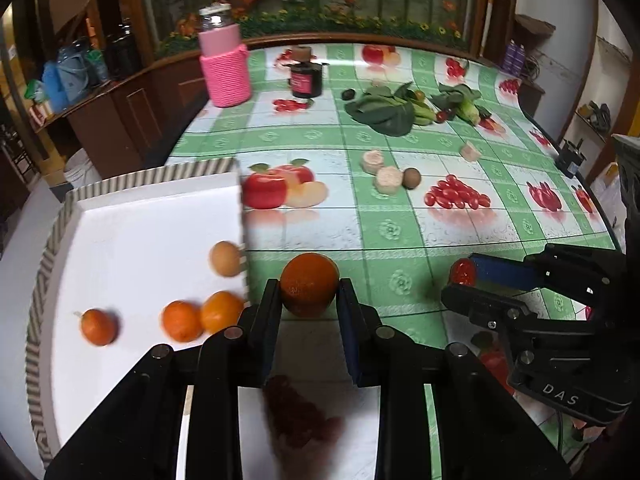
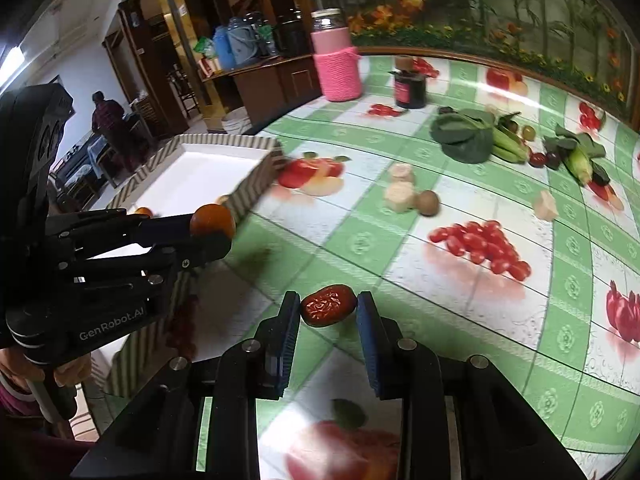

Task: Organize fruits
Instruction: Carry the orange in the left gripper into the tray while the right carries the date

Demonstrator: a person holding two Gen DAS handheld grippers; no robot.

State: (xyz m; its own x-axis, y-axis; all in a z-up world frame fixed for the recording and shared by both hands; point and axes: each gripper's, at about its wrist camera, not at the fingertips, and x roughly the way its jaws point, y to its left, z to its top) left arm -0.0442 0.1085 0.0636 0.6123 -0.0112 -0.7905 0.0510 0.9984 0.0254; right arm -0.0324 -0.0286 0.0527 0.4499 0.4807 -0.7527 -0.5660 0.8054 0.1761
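My left gripper point(image 1: 308, 292) is shut on an orange point(image 1: 309, 284) and holds it above the table, just right of the white tray point(image 1: 132, 232). The tray has a striped rim and holds three small oranges point(image 1: 182, 320) and a tan round fruit point(image 1: 225, 258). My right gripper point(image 2: 328, 306) is shut on a wrinkled red date point(image 2: 328, 305) above the green tablecloth. The right gripper also shows in the left wrist view point(image 1: 464, 276), to the right. The left gripper shows in the right wrist view point(image 2: 212, 232) with its orange point(image 2: 212, 220).
A kiwi point(image 1: 411, 178) and pale cut pieces point(image 1: 387, 180) lie mid-table. Leafy greens and corn point(image 1: 384, 110) lie further back. A pink-sleeved jar point(image 1: 224, 64) and a dark jar point(image 1: 306, 78) stand at the far edge. Dark red fruit point(image 1: 296, 412) lies below my left gripper.
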